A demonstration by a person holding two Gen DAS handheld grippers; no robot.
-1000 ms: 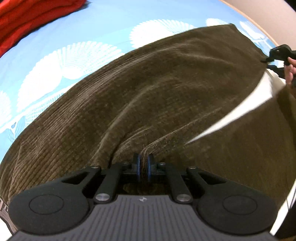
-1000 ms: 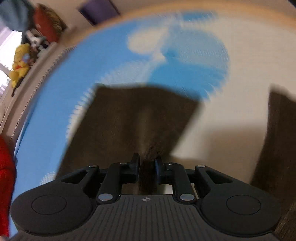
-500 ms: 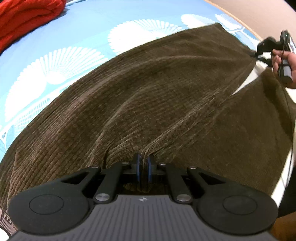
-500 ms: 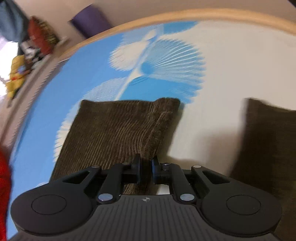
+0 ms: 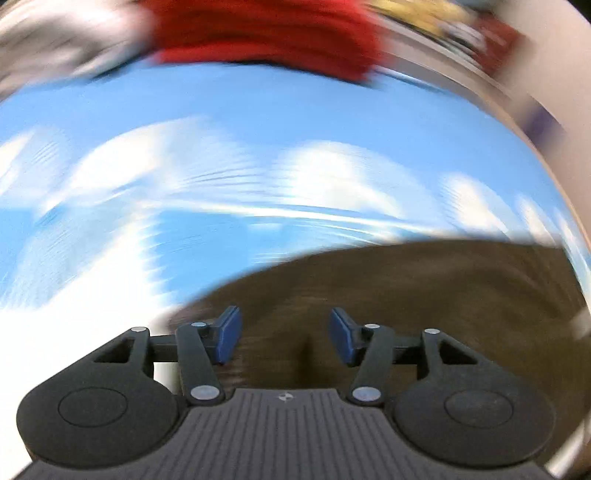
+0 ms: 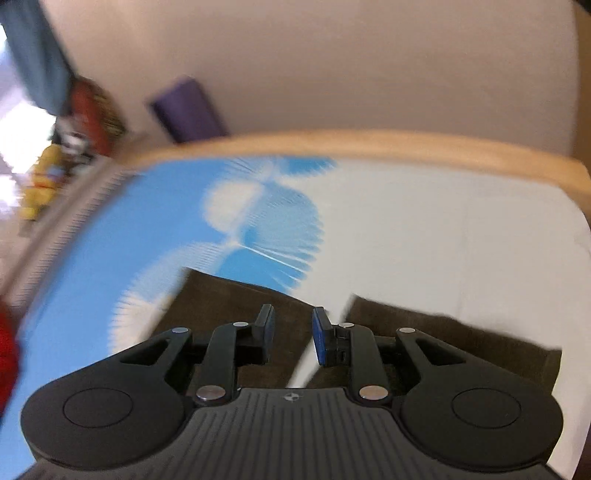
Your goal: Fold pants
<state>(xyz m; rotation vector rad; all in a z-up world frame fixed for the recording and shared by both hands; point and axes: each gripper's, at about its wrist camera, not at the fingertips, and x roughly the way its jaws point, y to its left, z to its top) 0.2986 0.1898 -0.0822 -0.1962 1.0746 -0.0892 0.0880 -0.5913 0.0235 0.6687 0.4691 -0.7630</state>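
Note:
The brown corduroy pants (image 5: 424, 295) lie flat on the blue and white bed sheet (image 5: 258, 155), blurred by motion. My left gripper (image 5: 284, 332) is open and empty, just above the near edge of the pants. In the right wrist view the two leg ends (image 6: 229, 295) of the pants (image 6: 443, 332) lie side by side with a strip of white sheet between them. My right gripper (image 6: 293, 332) is open and empty above the gap between the leg ends.
A red folded cloth (image 5: 266, 33) lies at the far side of the bed. A wooden bed rim (image 6: 369, 144) curves past the pants, with a beige wall behind. A purple object (image 6: 188, 107) and toys (image 6: 40, 177) stand beyond the bed.
Both grippers have opened and let go of the pants. Both have lifted and tilted up, so the views show more of the bed and room.

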